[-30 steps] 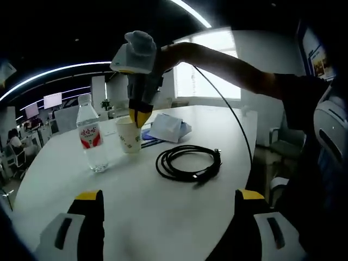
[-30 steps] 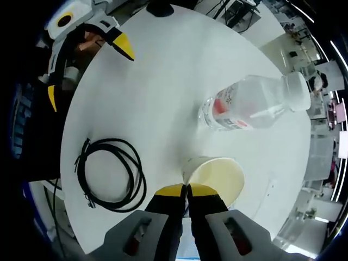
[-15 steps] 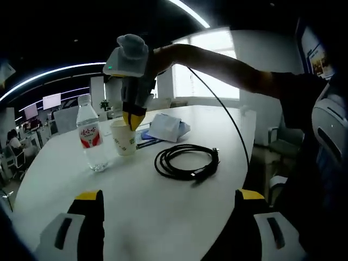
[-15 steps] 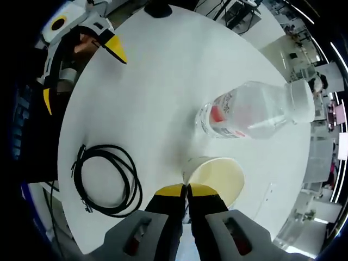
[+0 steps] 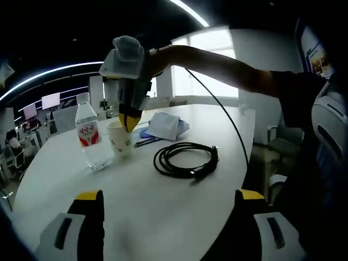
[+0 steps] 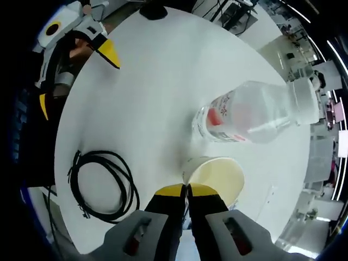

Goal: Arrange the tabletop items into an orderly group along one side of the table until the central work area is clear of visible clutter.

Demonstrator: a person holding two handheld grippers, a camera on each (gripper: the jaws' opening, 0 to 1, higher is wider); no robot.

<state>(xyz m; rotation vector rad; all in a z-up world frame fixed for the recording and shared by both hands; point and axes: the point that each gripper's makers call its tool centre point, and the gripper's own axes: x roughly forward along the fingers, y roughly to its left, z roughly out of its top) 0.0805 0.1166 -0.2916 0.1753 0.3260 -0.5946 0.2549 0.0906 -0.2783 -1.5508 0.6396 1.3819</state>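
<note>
Right gripper (image 6: 186,188) pinches cup (image 6: 215,178) rim, just beside bottle (image 6: 251,113). Left gripper (image 5: 166,197) spread wide; cable (image 5: 186,159) ahead.

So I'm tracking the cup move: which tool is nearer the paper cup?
Right. The right tool is pinched shut on the paper cup rim, beside the water bottle. The left tool hangs open at the near table edge, well short of it.

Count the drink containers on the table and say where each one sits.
2: a water bottle standing upright at the table's far left, and a paper cup right beside it, its rim pinched by the right tool. None seem hidden.
</note>
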